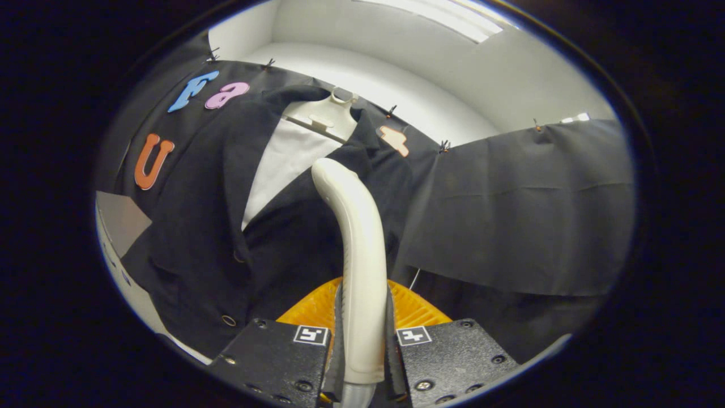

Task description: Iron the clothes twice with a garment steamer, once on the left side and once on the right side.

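While my claw [362, 340] is clamped on the steamer [354, 226], both fingers press the sides of its pale handle, which runs up between them and curves forward. I take the steamer as my landmark. Its rounded top end sits against the jacket [215, 226], just below the point where the lapels meet. An orange ribbed part [416, 309] of the steamer fans out low behind the handle, just above the finger blocks. A grey hose stub [358, 396] leaves the handle's bottom end between the fingers.

I see the dark jacket hanging behind the steamer and spreading mostly to its left, with a button [229, 321] near its lower edge, left of the handle. Above the steamer's tip, a white shirt [286, 161] shows in the V of the lapels. Higher still, a white hanger [328, 116] carries both garments, its hook at the top of the black cloth wall [510, 209]. That cloth stretches away to the right of the steamer and is pinned with small clips [444, 146] along its top edge. Above the cloth, beyond the hanger, a white wall [510, 73] rises to a ceiling light strip [453, 17].
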{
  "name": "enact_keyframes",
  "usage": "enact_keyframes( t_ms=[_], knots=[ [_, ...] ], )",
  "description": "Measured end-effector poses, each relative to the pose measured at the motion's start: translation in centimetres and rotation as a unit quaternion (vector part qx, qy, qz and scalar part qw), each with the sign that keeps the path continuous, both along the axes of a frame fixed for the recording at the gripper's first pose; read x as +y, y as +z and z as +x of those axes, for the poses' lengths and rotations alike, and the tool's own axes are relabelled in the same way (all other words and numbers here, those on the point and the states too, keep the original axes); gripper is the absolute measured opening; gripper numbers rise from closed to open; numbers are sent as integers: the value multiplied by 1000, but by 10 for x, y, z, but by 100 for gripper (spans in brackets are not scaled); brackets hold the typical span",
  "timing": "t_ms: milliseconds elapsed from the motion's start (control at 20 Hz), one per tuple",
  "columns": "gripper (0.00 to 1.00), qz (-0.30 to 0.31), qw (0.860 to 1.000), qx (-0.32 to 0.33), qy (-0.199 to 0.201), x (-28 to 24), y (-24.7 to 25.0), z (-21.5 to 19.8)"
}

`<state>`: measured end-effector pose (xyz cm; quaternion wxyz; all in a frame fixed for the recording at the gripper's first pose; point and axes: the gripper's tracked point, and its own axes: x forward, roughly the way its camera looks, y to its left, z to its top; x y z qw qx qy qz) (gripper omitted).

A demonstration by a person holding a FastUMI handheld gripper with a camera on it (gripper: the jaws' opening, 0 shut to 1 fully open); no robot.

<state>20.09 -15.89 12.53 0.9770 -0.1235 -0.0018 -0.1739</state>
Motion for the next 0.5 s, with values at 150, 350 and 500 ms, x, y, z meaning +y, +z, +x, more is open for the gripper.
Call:
enact_keyframes(
  t_ms=[150,350,500],
  knots=[
    [31,0,1000,18,3,6,-19,-9],
    [31,3,999,43,8,12,-42,-17],
    [31,8,998,60,9,13,-59,-25]
  ],
)
